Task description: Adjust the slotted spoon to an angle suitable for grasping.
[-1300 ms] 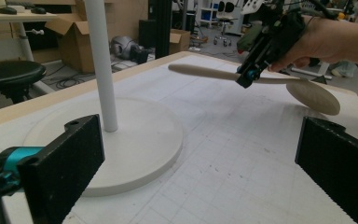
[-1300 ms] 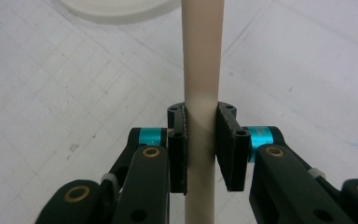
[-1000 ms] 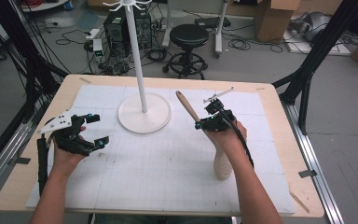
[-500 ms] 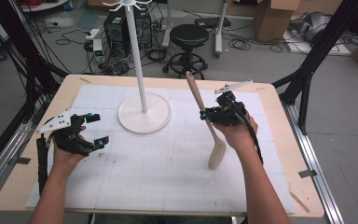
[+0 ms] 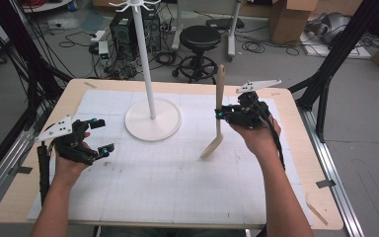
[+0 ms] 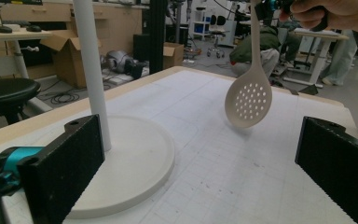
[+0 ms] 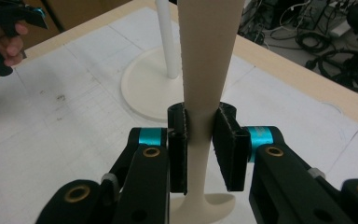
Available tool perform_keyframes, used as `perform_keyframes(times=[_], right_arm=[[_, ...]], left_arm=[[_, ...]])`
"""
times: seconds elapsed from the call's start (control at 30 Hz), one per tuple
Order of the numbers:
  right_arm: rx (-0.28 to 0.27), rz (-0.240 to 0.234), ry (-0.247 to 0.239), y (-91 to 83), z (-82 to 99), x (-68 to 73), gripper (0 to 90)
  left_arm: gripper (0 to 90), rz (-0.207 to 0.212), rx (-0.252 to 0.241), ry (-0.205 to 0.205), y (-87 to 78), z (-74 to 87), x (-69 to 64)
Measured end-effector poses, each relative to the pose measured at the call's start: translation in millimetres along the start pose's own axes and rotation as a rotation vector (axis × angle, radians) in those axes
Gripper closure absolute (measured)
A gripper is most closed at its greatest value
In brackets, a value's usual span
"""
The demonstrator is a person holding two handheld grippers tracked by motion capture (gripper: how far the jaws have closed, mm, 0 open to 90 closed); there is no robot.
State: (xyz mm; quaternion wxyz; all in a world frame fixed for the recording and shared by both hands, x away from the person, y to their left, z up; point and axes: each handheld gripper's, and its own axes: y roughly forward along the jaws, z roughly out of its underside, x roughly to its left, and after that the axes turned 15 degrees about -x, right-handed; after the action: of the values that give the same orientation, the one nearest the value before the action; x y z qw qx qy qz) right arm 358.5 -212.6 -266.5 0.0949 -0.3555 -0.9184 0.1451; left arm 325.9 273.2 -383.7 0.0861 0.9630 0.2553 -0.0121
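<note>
- Two hand-held grippers work over a pale wooden worktop (image 5: 296,148) covered with a white gridded mat (image 5: 177,173).
- Right gripper (image 5: 220,114): its jaws are clamped on the handle of a cream slotted spoon (image 5: 219,113), roughly midway along the handle. In the right gripper view, the black pads press the handle from both sides.
- The spoon hangs nearly upright, its perforated bowl (image 6: 248,99) below the gripper and lifted clear of the mat, the handle end rising above the gripper.
- Left gripper (image 5: 100,136): released, jaws spread wide with nothing between them, hovering low over the mat, well apart from the spoon.
- A white stand (image 5: 148,74) rises ahead of the right gripper and off to its left, with a round base (image 5: 153,120) on the mat and small hooks (image 5: 134,5) at its top.
- Step in hand, as a judgement: the spoon has been picked up and is being carried toward the stand, probably to hang it.
- Next move, as a judgement: raise the spoon well above the gripper's present height to reach the hooks, bring the handle end to one hook, and release only once it is caught. Whether the handle end has a hanging hole cannot be told.
</note>
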Motion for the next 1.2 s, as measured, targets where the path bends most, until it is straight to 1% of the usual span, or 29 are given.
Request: perform_keyframes(times=[0.2, 0.23, 0.3, 0.37, 0.43, 0.47, 0.5, 0.53, 0.57, 0.67, 0.7, 0.77, 0.8, 0.83, 0.9, 0.97, 1.0, 1.03, 1.1, 1.13, 1.2], right_arm=[[-0.033, -0.019, -0.013, -3.5, -2.8, 1.1, 75.9], [-0.049, -0.035, -0.021, -5.4, -4.1, 1.6, 75.9], [-0.066, -0.050, -0.024, -7.3, -5.1, 2.0, 75.9], [-0.088, -0.080, -0.030, -10.2, -6.3, 2.4, 75.9], [-0.106, -0.101, -0.042, -12.8, -7.4, 3.2, 75.9], [-0.106, -0.101, -0.042, -12.8, -7.4, 3.2, 75.9], [-0.119, -0.118, -0.058, -15.5, -8.6, 4.1, 75.9], [-0.119, -0.118, -0.058, -15.5, -8.6, 4.1, 75.9], [-0.126, -0.135, -0.078, -17.3, -9.5, 4.5, 75.9], [-0.130, -0.180, -0.106, -19.8, -10.4, 5.6, 75.8], [-0.130, -0.180, -0.106, -19.8, -10.4, 5.6, 75.8], [-0.129, -0.208, -0.126, -21.2, -10.6, 7.2, 75.8], [-0.132, -0.217, -0.142, -21.7, -10.7, 7.8, 75.8], [-0.132, -0.235, -0.159, -22.5, -10.6, 9.6, 75.9], [-0.125, -0.250, -0.160, -22.6, -10.2, 11.5, 75.8], [-0.127, -0.262, -0.172, -21.9, -9.6, 11.9, 75.8], [-0.122, -0.263, -0.168, -21.9, -9.4, 13.1, 75.9], [-0.126, -0.265, -0.178, -21.3, -9.5, 13.2, 75.8], [-0.123, -0.276, -0.180, -21.3, -9.5, 15.3, 75.8], [-0.125, -0.285, -0.180, -21.0, -9.6, 16.8, 75.8], [-0.126, -0.300, -0.180, -20.2, -9.2, 19.4, 75.9]], left_arm=[[1.7, 0.003, -0.005, 0.000, -0.7, -0.9, 0.1], [1.7, 0.009, -0.010, -0.002, -0.9, -1.5, -0.1], [1.7, 0.015, -0.014, -0.003, -0.8, -2.4, -0.6], [1.7, 0.019, -0.013, -0.001, -0.5, -3.5, -1.1], [1.7, 0.034, -0.017, 0.005, 0.2, -6.7, -2.9], [1.7, 0.034, -0.017, 0.005, 0.2, -6.7, -2.9], [1.7, 0.042, -0.018, 0.009, 0.7, -8.9, -4.3], [1.7, 0.042, -0.018, 0.009, 0.7, -8.9, -4.3], [1.7, 0.045, -0.022, 0.010, 1.2, -10.1, -5.5], [1.7, 0.051, -0.018, 0.014, 2.1, -11.0, -6.3], [1.7, 0.051, -0.018, 0.014, 2.1, -11.0, -6.3], [1.7, 0.055, -0.020, 0.012, 2.3, -11.4, -6.7], [1.7, 0.058, -0.020, 0.010, 2.6, -11.7, -6.9], [1.7, 0.061, -0.014, 0.011, 3.3, -12.5, -7.4], [1.7, 0.059, -0.013, 0.008, 4.2, -12.5, -7.8], [1.7, 0.070, -0.008, -0.003, 7.2, -12.8, -9.0], [1.7, 0.073, -0.006, -0.003, 8.0, -13.2, -9.2], [1.7, 0.078, -0.006, -0.007, 9.2, -13.8, -10.3], [1.7, 0.084, -0.010, -0.010, 9.9, -14.1, -10.6], [1.7, 0.093, -0.010, -0.028, 11.5, -14.4, -10.4], [1.7, 0.093, -0.004, -0.039, 12.4, -14.4, -11.0]])
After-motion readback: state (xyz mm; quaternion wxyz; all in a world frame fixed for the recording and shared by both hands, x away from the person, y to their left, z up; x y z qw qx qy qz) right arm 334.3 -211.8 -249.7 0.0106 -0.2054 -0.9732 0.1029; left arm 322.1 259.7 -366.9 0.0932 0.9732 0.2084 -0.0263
